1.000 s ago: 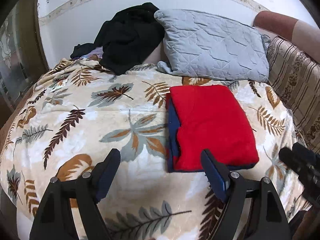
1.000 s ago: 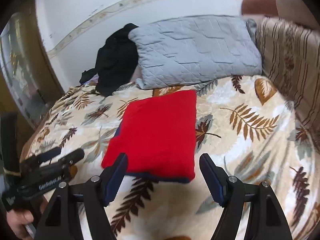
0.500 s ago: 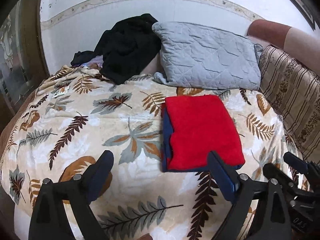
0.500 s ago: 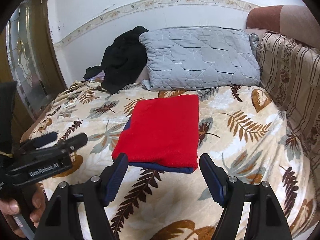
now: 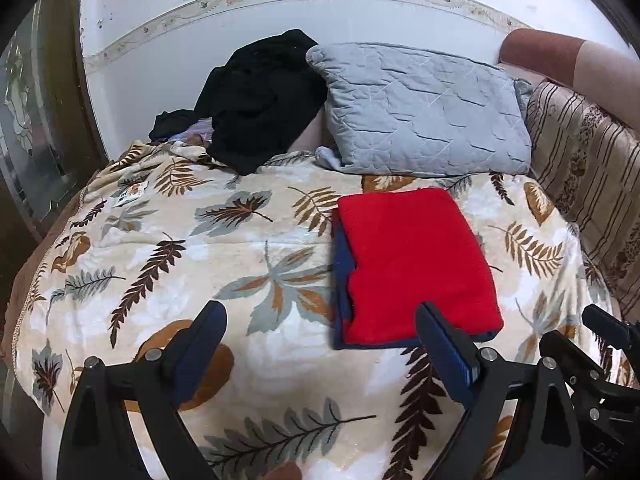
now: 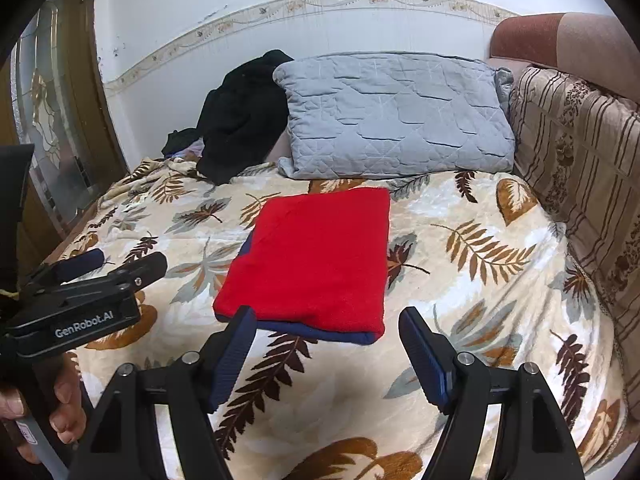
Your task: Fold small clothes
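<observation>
- Red folded garment (image 5: 416,260) lies flat on my leaf-print blanket (image 5: 168,280).
- Left gripper (image 5: 320,344) has just been opening, wide, empty.
- Right gripper (image 6: 326,344) gapes, holding nothing.

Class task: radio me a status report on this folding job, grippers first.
Left gripper jaws just opened wider, nothing between them. Right gripper open, empty. Red garment folded flat on leaf blanket. Nothing blocking it.
</observation>
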`<state>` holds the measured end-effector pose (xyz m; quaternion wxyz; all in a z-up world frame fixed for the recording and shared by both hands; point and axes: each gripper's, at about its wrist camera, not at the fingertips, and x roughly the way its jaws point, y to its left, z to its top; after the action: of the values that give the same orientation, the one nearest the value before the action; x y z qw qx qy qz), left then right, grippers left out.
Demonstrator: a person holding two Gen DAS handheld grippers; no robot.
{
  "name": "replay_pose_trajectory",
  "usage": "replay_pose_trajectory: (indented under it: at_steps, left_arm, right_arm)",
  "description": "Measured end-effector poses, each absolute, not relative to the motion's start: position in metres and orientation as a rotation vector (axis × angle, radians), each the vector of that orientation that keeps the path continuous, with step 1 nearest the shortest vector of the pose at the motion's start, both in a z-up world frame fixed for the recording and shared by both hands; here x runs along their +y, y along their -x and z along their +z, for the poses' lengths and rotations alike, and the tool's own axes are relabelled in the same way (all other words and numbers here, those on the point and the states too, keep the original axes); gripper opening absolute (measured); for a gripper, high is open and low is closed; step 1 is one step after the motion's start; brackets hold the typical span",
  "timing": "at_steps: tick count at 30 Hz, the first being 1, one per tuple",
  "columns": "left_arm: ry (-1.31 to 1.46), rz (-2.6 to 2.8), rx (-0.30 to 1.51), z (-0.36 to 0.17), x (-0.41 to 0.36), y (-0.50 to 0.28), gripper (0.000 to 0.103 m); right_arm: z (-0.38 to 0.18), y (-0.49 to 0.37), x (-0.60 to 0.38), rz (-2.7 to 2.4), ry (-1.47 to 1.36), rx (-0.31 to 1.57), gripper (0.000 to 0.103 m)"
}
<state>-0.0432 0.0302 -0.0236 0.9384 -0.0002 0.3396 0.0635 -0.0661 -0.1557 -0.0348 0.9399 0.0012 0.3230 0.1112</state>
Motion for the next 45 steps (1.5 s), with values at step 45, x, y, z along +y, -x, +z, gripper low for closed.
replay_pose_trajectory:
  at_steps: [45]
  left_arm:
    - [0.028,0.134,0.717,-0.023,0.033,0.032,0.095]
  right_arm:
    - [-0.038,0.057,-0.149,0.168,0.036,0.663,0.078]
